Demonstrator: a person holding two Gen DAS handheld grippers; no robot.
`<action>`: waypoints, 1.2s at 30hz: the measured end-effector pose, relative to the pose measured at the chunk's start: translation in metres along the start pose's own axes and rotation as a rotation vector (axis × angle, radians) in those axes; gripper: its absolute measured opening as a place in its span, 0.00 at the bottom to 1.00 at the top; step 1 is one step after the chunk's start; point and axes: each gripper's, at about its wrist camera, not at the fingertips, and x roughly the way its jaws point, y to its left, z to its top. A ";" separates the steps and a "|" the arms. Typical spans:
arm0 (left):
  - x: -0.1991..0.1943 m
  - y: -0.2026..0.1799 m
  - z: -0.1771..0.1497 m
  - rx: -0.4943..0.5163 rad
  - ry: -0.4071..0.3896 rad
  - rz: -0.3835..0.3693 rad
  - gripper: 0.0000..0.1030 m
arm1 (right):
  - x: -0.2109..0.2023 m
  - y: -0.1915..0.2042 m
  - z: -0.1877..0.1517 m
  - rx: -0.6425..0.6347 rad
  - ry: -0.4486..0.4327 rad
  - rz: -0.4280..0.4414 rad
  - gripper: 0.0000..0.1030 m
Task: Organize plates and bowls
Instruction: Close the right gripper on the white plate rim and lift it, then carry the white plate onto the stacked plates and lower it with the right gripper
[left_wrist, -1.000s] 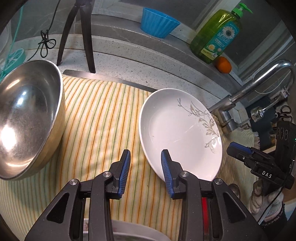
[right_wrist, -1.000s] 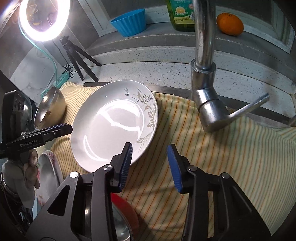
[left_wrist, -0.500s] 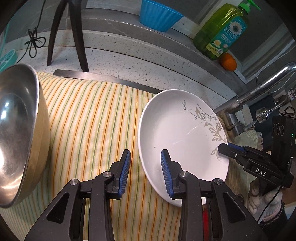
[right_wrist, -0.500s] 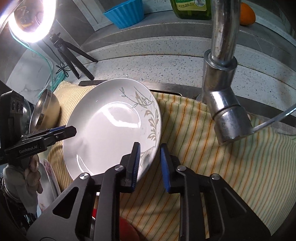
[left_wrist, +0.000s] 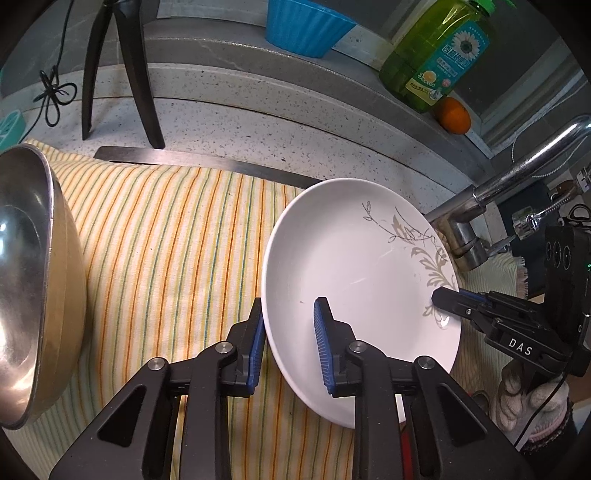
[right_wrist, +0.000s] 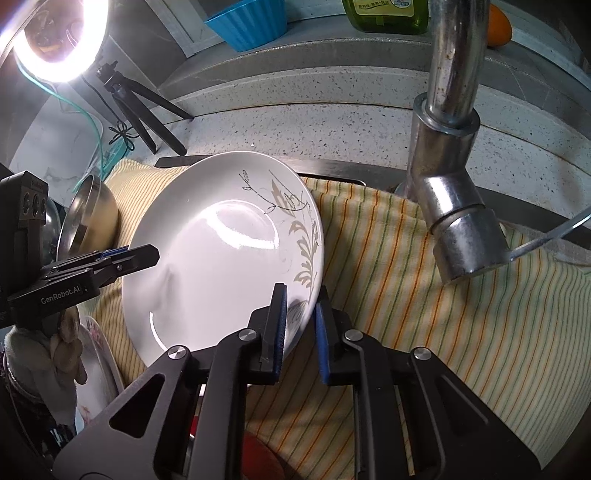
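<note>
Since earlier: both grippers closed in on plate rim. Left view: left gripper (left_wrist: 288, 328) fingers parted, straddling white plate (left_wrist: 354, 266) rim, frame centre; steel bowl (left_wrist: 33, 280) far left. Right view: right gripper (right_wrist: 300, 320) fingers clamped on plate (right_wrist: 221, 254) edge, lower centre, over striped cloth (right_wrist: 424, 295).

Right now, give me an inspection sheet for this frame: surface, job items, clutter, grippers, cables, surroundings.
Surface: striped cloth beside a speckled counter.
Job's things: white plate tilted up; steel bowl on its side.
Clutter: blue cup, soap bottle, orange.
Grippers: right gripper shut on the plate's rim; left gripper open, straddling the opposite rim.
Cables: black cord knotted by the tripod.
Surroundings: faucet, ring light.
</note>
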 end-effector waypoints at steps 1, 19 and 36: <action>-0.002 0.000 0.000 0.003 -0.004 -0.003 0.23 | -0.001 0.000 -0.002 0.002 -0.002 0.000 0.14; -0.056 -0.001 -0.012 0.052 -0.053 -0.065 0.23 | -0.062 0.032 -0.029 0.018 -0.086 -0.009 0.14; -0.112 0.008 -0.048 0.151 -0.062 -0.123 0.23 | -0.107 0.088 -0.085 0.089 -0.152 -0.031 0.14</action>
